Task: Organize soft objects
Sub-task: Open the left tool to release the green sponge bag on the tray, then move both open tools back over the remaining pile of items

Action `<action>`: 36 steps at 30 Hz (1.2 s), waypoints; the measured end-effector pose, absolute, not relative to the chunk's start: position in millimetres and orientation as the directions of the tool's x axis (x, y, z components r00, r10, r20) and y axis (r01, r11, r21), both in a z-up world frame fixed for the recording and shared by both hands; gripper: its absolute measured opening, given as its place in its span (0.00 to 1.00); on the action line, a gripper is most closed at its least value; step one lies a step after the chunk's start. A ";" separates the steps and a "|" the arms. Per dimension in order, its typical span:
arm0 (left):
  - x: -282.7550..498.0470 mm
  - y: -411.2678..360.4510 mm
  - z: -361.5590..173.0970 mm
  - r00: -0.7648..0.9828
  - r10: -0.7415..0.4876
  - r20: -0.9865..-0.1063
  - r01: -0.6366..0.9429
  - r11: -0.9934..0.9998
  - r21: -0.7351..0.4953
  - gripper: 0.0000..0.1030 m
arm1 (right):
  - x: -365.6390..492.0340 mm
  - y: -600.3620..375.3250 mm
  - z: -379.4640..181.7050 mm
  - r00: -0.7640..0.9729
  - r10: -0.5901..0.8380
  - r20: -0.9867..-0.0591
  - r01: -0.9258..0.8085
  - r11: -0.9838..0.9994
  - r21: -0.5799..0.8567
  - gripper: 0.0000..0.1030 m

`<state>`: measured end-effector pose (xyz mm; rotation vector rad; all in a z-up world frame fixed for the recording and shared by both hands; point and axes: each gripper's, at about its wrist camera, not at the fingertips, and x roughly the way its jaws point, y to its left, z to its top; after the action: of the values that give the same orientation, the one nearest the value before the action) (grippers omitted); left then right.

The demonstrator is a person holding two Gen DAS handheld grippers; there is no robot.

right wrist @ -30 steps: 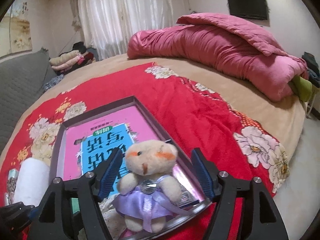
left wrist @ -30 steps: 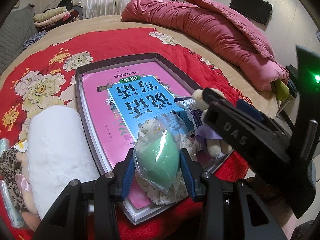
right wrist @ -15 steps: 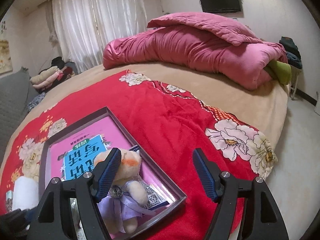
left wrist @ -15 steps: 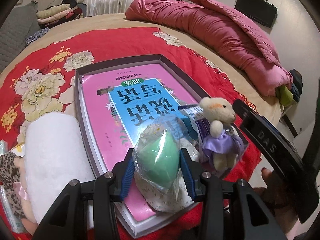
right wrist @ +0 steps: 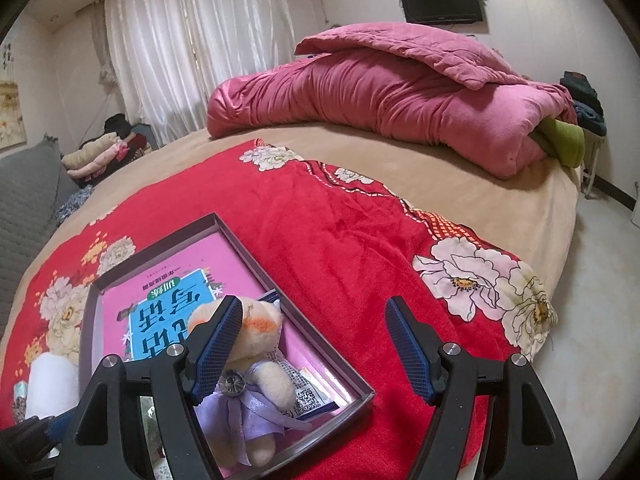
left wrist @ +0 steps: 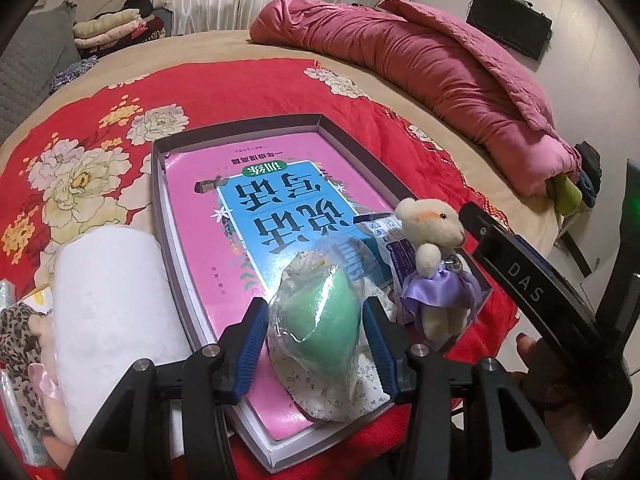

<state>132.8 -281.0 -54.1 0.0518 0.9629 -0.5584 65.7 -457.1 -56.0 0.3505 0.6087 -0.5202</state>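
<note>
My left tool, jaws just easing wider around the bagged sponge, may drop it off the tray's near edge, while my wide, empty right tool could topple the bear.

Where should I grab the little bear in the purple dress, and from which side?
Grip the little bear across its round head, probably the firmest, most exposed part. It sits upright at the tray's near right corner, so come from above, the hand-held gripper's fingers on either side of the head. The satin dress would likely slip, and the bagged green sponge crowds its left.
</note>
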 end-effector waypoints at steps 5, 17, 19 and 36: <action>131.4 -278.0 -51.0 0.437 -0.442 -0.783 0.470 0.855 -0.220 0.51 | 65.7 -456.7 -56.1 0.701 -0.354 -0.619 0.554 0.817 0.159 0.73; 123.5 -255.8 -33.7 0.449 -0.471 -0.759 0.453 0.853 -0.261 0.52 | 64.5 -454.5 -53.4 0.699 -0.373 -0.611 0.564 0.812 0.149 0.73; 119.7 -251.5 -29.9 0.454 -0.469 -0.757 0.454 0.854 -0.256 0.52 | 62.5 -451.0 -50.1 0.708 -0.381 -0.595 0.560 0.816 0.143 0.73; 96.2 -220.1 -18.0 0.493 -0.424 -0.760 0.433 0.877 -0.209 0.53 | 48.9 -431.8 -34.4 0.727 -0.405 -0.555 0.528 0.846 0.074 0.73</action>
<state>96.2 -220.1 -18.0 0.0102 0.9188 -0.5201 48.9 -431.8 -34.4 0.2346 0.5539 -0.5190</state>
